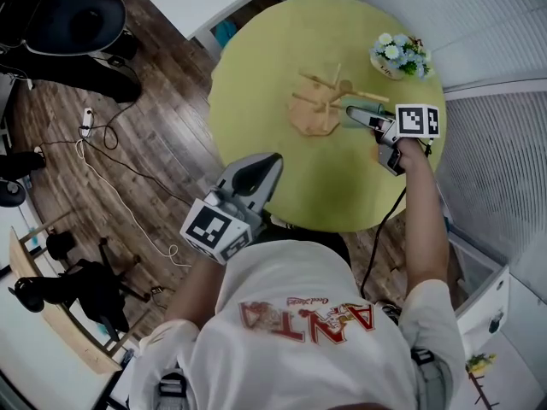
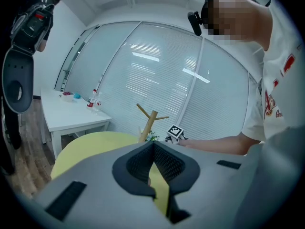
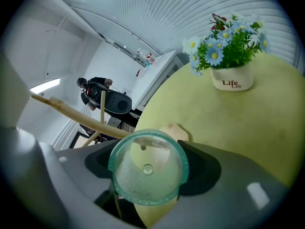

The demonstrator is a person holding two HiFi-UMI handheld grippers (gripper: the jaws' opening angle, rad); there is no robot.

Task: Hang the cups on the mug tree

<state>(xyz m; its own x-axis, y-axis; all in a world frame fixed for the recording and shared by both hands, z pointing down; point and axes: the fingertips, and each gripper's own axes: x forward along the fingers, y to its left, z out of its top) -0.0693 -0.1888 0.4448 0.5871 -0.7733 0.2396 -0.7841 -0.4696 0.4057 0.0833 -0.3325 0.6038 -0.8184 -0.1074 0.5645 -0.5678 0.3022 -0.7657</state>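
A round yellow-green table stands on a dark wood floor, with pale slatted blinds closing off the far side of the room. A black office chair is parked well away from it. On the table are a wooden mug tree and, nearer the blinds, a small white pot of blue and white flowers.

The person leans over the near edge with a gripper in each hand. The right gripper reaches in over the tabletop and is clamped on a clear greenish glass cup, its jaws spread wide round the cup's sides. The cup is held up off the table, lying on its side so that one round end faces back along the jaws. It is just beside the mug tree, and one of the tree's long pegs runs across close behind its rim; I can't tell whether they touch. No cup hangs on the tree that I can see.

The left gripper is held low at the table's near edge, well apart from the tree. Its jaws are closed together at the tips, with nothing between them.
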